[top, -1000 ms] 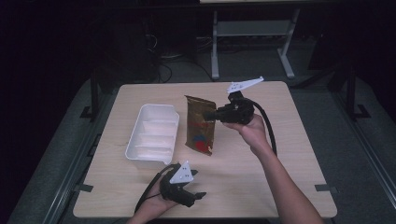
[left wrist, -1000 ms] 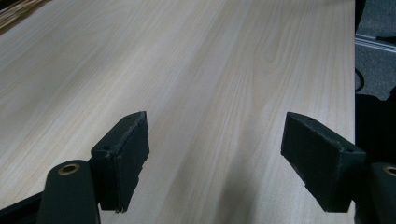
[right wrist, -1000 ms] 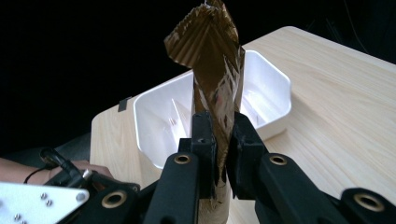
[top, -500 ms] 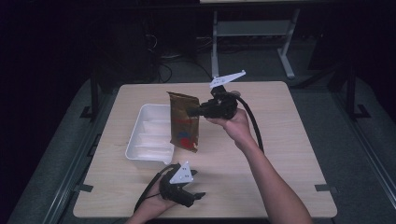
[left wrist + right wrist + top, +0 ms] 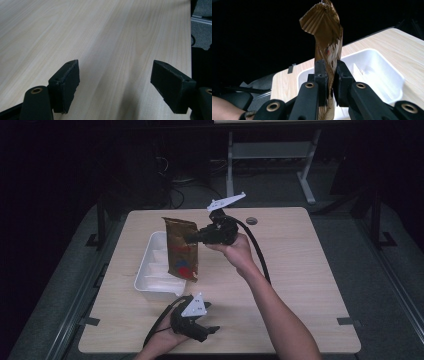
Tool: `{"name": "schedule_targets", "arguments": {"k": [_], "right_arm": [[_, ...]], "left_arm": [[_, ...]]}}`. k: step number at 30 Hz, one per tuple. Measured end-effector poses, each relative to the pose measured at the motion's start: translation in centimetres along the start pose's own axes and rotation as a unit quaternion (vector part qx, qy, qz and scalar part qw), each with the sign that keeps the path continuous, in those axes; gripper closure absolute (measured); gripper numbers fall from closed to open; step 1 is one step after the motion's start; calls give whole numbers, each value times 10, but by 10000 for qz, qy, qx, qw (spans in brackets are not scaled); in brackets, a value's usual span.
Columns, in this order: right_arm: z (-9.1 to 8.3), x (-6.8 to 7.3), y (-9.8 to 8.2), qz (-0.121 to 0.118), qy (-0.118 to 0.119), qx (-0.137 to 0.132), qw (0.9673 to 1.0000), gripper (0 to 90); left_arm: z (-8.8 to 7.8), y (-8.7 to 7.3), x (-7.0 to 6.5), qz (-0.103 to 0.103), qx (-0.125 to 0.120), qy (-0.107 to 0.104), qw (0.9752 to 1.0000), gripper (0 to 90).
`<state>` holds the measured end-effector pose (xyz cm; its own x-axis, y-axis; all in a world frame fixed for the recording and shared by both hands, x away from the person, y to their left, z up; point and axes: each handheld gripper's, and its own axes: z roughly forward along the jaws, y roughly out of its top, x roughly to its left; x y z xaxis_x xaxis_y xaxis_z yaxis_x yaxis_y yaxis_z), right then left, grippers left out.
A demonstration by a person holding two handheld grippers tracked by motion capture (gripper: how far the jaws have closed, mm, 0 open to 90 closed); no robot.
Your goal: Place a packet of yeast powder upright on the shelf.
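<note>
Since the earlier frame, the brown snack bag (image 5: 181, 249), pinched in the right hand-held gripper (image 5: 196, 237), got carried over the white tray (image 5: 150, 282) near the worktop's left edge; lowering and release look next. Left hand-held gripper (image 5: 210, 332) is held wide, empty.

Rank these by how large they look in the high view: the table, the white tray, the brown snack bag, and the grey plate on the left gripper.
1. table
2. white tray
3. brown snack bag, though held nearer the camera, so its place against the tray is unsure
4. grey plate
</note>
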<state>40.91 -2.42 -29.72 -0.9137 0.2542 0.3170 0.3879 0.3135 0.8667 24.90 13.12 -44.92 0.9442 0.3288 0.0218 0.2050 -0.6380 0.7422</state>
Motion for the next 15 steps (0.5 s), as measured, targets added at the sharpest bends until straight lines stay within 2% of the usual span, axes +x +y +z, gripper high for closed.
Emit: {"name": "schedule_targets", "arguments": {"k": [7, 15], "right_arm": [[26, 1, 3, 11, 166, 115, 9998, 817], [45, -3, 1, 79, 238, 224, 9994, 816]], "left_arm": [[0, 0, -1, 50, 19, -2, 10000, 226], [0, 0, 1, 25, 37, -7, 10000, 226]]}}
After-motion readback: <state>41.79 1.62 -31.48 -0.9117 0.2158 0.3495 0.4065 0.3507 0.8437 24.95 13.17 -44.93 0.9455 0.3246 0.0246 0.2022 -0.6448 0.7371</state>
